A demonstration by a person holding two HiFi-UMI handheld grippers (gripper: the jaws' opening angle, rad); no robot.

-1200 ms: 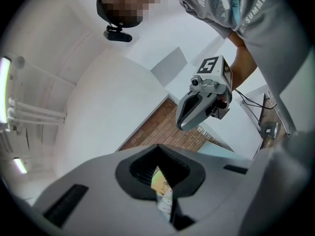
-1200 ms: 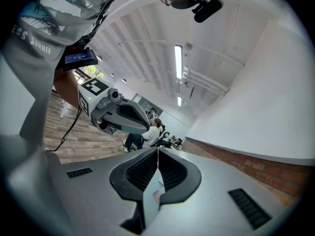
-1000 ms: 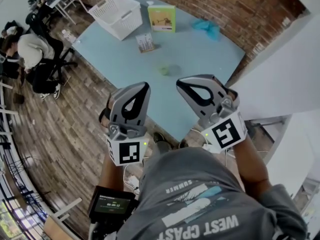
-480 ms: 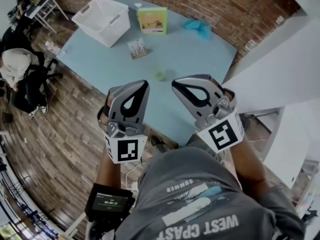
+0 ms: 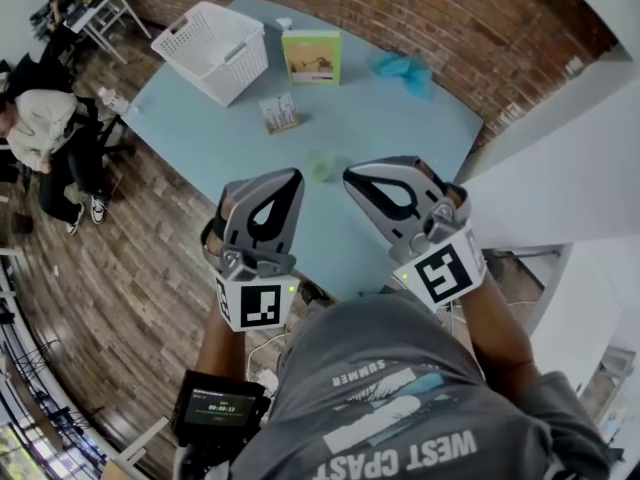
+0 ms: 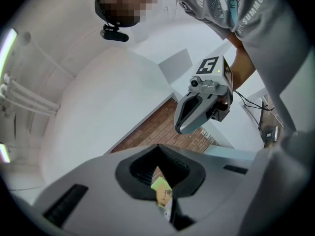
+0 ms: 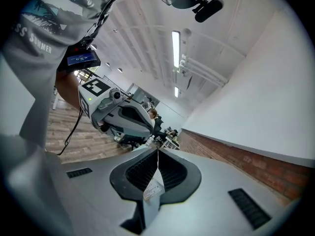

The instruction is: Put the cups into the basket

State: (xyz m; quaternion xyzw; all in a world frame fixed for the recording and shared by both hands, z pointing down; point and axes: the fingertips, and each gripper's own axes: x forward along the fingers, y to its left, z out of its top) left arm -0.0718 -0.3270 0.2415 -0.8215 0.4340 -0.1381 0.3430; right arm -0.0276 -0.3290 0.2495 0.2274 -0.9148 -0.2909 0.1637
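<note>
Two empty grippers poised above the table's near edge

The pale green cup (image 5: 322,166) stands on the blue table (image 5: 420,128) just beyond both tips. Open tabletop, broken by a small card stand (image 5: 280,114), lies between it and the white basket (image 5: 210,48) at the far left corner. The left gripper (image 5: 289,175) and right gripper (image 5: 351,175) point forward side by side, jaws pressed together on nothing.

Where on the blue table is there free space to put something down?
Bare table lies between the teal cloth and the green cup, and along the left edge, nearer than the white basket. The far side is crowded: basket, green book, small card.
</note>
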